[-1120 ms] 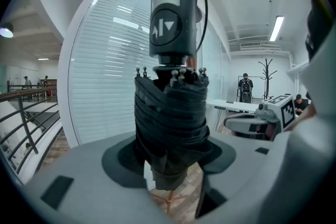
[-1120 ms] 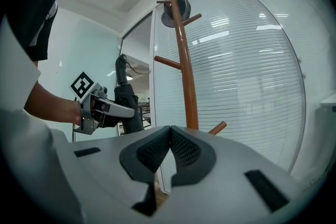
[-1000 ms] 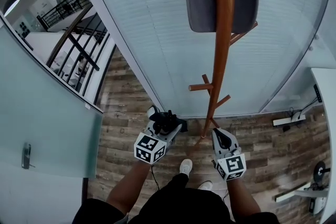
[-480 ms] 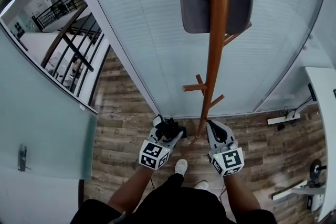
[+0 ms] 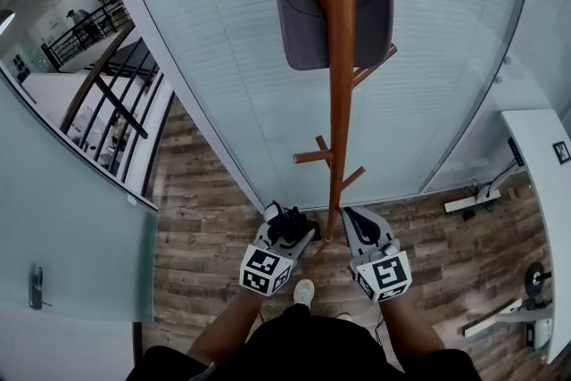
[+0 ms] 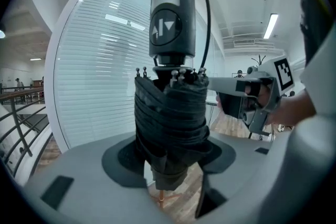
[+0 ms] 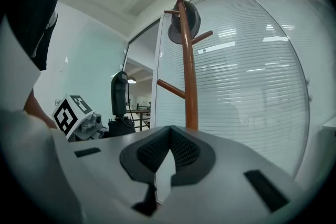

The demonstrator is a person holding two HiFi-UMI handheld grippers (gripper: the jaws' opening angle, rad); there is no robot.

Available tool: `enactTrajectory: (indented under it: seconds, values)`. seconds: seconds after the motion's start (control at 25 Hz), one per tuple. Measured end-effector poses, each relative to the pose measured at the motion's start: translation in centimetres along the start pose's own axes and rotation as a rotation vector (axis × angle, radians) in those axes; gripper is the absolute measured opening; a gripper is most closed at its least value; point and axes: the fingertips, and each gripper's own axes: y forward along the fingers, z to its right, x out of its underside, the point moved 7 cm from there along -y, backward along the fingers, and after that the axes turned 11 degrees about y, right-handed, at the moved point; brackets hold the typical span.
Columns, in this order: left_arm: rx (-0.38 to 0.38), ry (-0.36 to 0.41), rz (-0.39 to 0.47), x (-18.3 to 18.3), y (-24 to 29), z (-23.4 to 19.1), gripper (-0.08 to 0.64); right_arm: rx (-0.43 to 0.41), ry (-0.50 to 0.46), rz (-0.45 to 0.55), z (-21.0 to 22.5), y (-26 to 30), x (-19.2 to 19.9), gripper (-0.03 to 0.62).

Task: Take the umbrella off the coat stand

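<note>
A folded black umbrella [image 6: 170,123] with a grey handle [image 6: 170,13] stands upright between the jaws of my left gripper [image 5: 287,226], which is shut on its bundled canopy. It hangs clear of the wooden coat stand [image 5: 337,103], just left of the pole's foot in the head view. A grey cap [image 5: 308,22] hangs on the stand's top pegs. My right gripper [image 5: 359,225] sits right of the pole, its pads [image 7: 181,149] meeting at the tips with nothing between them. In the right gripper view the umbrella [image 7: 119,94] shows at the left and the coat stand [image 7: 188,76] stands ahead.
A curved glass wall with white blinds [image 5: 232,58] stands right behind the stand. A frosted glass door [image 5: 62,227] is at the left, railings [image 5: 116,103] beyond it. A white desk edge [image 5: 544,156] and power strip [image 5: 468,202] lie at the right. Wooden floor [image 5: 196,219] is underfoot.
Both grippers have shifted up in the head view, nearer the stand's foot; the right one has risen. The left keeps its hold on the umbrella.
</note>
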Motion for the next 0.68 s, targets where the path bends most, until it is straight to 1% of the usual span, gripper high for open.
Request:
enactTrajectory:
  seconds: [0.08,0.16,0.4,0.52,0.68]
  values:
    - [0.012,0.010,0.003,-0.4,0.2,0.4,0.262,-0.014,-0.026,-0.008,-0.4,-0.1,-0.3,0.003]
    - [0.021,0.024,0.007,-0.9,0.3,0.5,0.262,-0.011,-0.045,-0.013,-0.6,-0.1,-0.4,0.004]
    - [0.032,0.016,0.012,-1.1,0.1,0.5,0.262,0.016,-0.047,-0.055,-1.2,-0.1,0.1,0.003]
    - [0.042,0.022,0.017,-1.5,0.4,0.2,0.262,-0.003,-0.049,-0.015,-1.0,0.3,-0.2,0.003]
    - [0.066,0.034,0.032,-1.7,0.6,-0.3,0.262,0.016,-0.032,0.021,-0.8,0.8,-0.3,0.003]
